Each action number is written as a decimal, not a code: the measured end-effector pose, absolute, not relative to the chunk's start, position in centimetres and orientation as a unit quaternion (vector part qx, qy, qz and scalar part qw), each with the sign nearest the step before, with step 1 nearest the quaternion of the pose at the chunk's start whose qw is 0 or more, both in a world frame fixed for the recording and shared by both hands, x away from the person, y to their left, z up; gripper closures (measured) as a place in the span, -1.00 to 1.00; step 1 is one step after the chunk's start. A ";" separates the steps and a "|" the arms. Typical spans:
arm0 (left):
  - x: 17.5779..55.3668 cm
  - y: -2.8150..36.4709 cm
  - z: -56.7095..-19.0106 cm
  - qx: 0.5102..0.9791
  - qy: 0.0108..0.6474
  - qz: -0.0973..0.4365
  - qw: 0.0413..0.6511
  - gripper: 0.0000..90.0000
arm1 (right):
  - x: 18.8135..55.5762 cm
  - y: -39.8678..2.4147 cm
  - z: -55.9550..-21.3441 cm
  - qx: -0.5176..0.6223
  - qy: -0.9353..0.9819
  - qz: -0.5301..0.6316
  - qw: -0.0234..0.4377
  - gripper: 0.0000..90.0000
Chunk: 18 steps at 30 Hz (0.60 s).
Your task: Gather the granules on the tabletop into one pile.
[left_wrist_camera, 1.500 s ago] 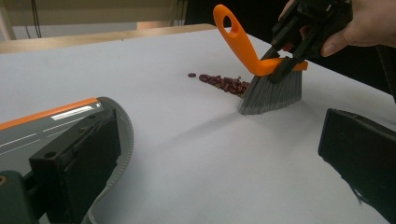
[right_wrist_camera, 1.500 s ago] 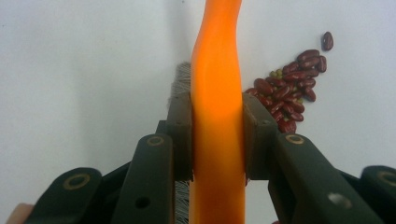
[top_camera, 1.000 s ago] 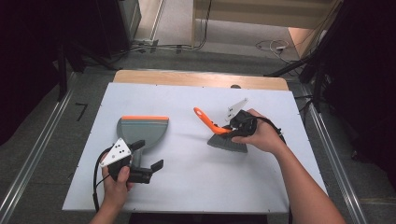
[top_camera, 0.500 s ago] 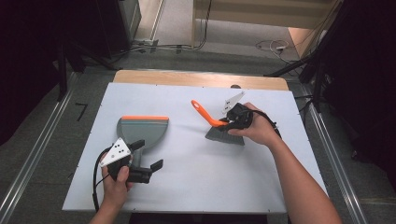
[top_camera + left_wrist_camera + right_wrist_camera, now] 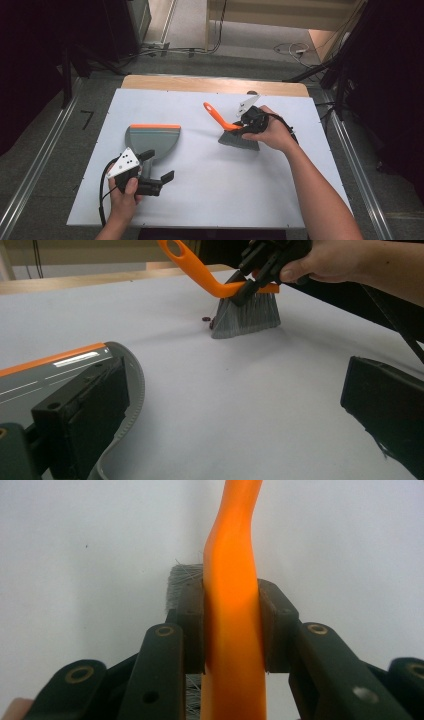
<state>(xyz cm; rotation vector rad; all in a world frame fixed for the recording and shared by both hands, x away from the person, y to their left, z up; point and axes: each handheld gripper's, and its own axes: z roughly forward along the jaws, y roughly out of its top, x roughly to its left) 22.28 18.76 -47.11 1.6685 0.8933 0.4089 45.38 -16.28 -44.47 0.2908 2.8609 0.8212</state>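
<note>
Right gripper (image 5: pixel 246 125) was clamped on the orange handle of the brush (image 5: pixel 227 127); in the right gripper view both jaws pressed flat against the handle (image 5: pixel 232 630), one each side, no gap. Brush sat right of table centre, toward the far side, grey bristles (image 5: pixel 246 317) down on the white table (image 5: pixel 200 200), handle angled up and far-left. Small dark bits (image 5: pixel 207 320) lay on the table just beside the bristles, on their left in the left gripper view.

Left gripper (image 5: pixel 157 167) was at the near-left, jaws wide apart and holding nothing. In the left gripper view one jaw sat over the dustpan's rim, the other over bare table; couldn't tell whether the jaw touched the pan. Dustpan (image 5: pixel 152 140) lay flat left of centre, orange edge (image 5: pixel 152 126) on its far side, well apart from the brush.
</note>
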 end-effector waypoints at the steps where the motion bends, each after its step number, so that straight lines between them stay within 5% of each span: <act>1: 22.3 18.8 -47.1 0.710 0.380 0.174 0.567 -1.00 | 45.4 -16.2 -44.5 0.095 0.954 0.275 0.073 0.49; 18: 22.3 18.7 -47.2 0.709 0.380 0.172 0.568 -1.00 | 46.2 -15.8 -44.4 0.092 0.952 0.278 0.093 0.49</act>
